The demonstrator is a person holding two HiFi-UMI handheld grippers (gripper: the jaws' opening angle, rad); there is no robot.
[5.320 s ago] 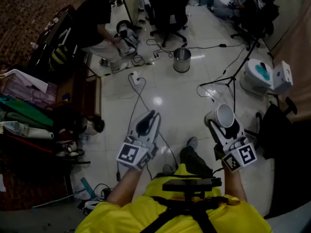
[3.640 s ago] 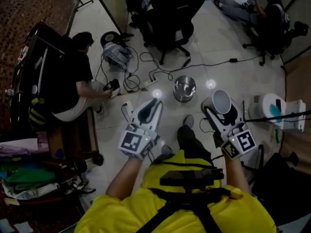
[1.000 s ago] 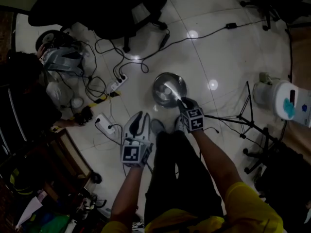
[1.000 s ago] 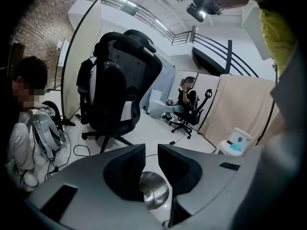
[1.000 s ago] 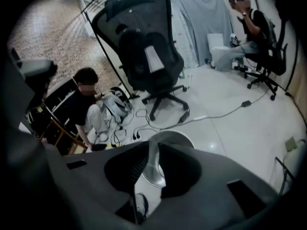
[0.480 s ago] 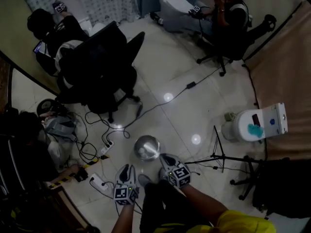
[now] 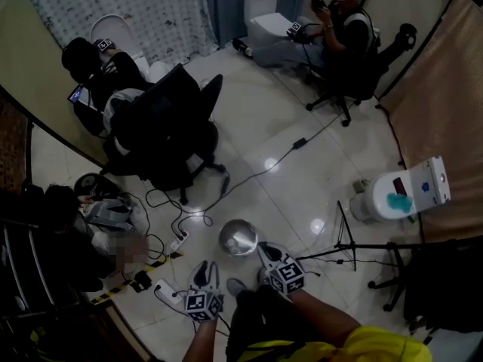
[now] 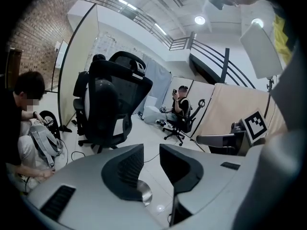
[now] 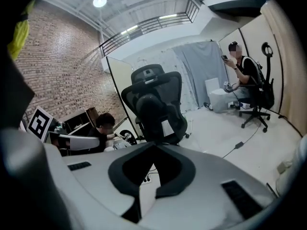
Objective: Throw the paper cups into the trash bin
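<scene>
A round metal trash bin [image 7: 225, 234] stands on the tiled floor just ahead of my feet. Something white, apparently a paper cup [image 7: 241, 241], lies inside it. My right gripper [image 7: 264, 248] hovers at the bin's near right rim. In the right gripper view its jaws [image 9: 153, 147] meet with nothing between them. My left gripper [image 7: 204, 267] is lower left of the bin, apart from it. Its jaws [image 8: 151, 161] stand open and empty, with the bin's rim [image 8: 144, 194] showing below them.
A black office chair [image 7: 170, 127] stands beyond the bin, with cables and a power strip [image 7: 179, 241] on the floor to its left. A tripod stand [image 7: 343, 241] and a white toilet [image 7: 396, 194] are to the right. People sit or crouch at the left [image 7: 90, 66] and at the back [image 7: 343, 29].
The right gripper carried a paper cup earlier, reached over the bin, and is now empty and shut. The head view has tilted up, showing more of the room. The left gripper stayed open.
</scene>
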